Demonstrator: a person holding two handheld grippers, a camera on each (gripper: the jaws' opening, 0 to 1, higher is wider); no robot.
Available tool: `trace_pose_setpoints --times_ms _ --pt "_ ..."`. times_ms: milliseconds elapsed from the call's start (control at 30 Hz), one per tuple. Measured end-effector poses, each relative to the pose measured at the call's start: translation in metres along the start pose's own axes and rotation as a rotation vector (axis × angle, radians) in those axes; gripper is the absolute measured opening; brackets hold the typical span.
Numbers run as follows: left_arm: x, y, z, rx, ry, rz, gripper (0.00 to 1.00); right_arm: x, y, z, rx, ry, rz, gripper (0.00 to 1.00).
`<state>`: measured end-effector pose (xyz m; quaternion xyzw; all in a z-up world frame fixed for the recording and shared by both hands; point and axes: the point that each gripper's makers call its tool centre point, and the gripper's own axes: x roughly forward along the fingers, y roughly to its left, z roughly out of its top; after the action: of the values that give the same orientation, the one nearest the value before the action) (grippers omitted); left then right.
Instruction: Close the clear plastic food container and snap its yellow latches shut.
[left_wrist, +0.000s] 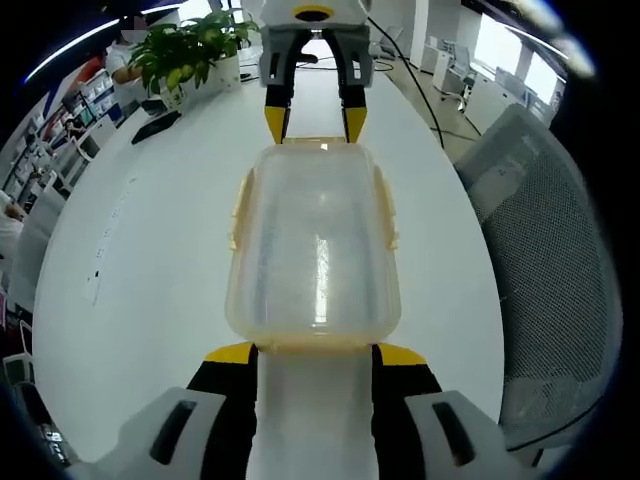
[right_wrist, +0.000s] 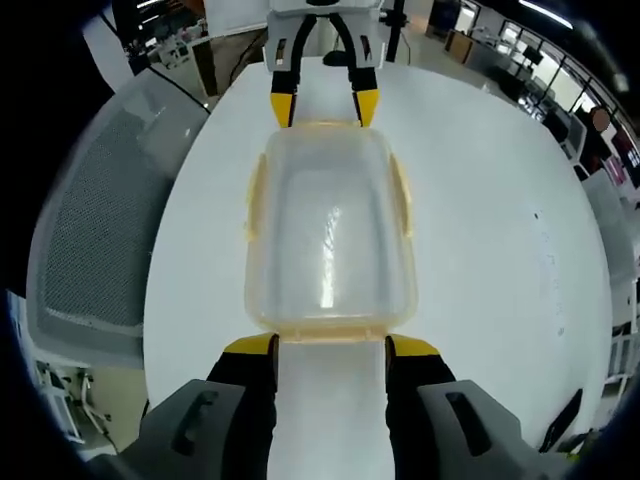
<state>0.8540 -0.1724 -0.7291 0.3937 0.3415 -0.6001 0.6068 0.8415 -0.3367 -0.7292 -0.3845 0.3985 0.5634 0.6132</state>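
clear plastic container (left_wrist: 315, 245) sits lidded on the white table (left_wrist: 140, 280) between the left gripper (left_wrist: 315, 352) and right gripper (right_wrist: 330, 345), both open at its ends; uneven pressing could skid it, leaving yellow latches (left_wrist: 240, 210) unsnapped.

Clear container (left_wrist: 315, 245) on white table (left_wrist: 150, 280), between left hand-held gripper (left_wrist: 315, 352) and right hand-held gripper (left_wrist: 314, 120).

My two cameras face each other along the white table (left_wrist: 120, 260), close over opposite short ends of the clear container (left_wrist: 315, 245), which both share.
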Motion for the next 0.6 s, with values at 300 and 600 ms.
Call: trace_pose_setpoints --times_ms 300,600 --pt "-0.007 0.002 -0.004 -0.017 -0.001 0.023 0.41 -0.007 0.001 -0.003 0.033 -0.011 -0.024 0.41" --pt "-0.019 -0.001 -0.006 -0.076 -0.017 0.065 0.37 -0.019 0.005 0.004 0.129 -0.078 -0.075 0.40"
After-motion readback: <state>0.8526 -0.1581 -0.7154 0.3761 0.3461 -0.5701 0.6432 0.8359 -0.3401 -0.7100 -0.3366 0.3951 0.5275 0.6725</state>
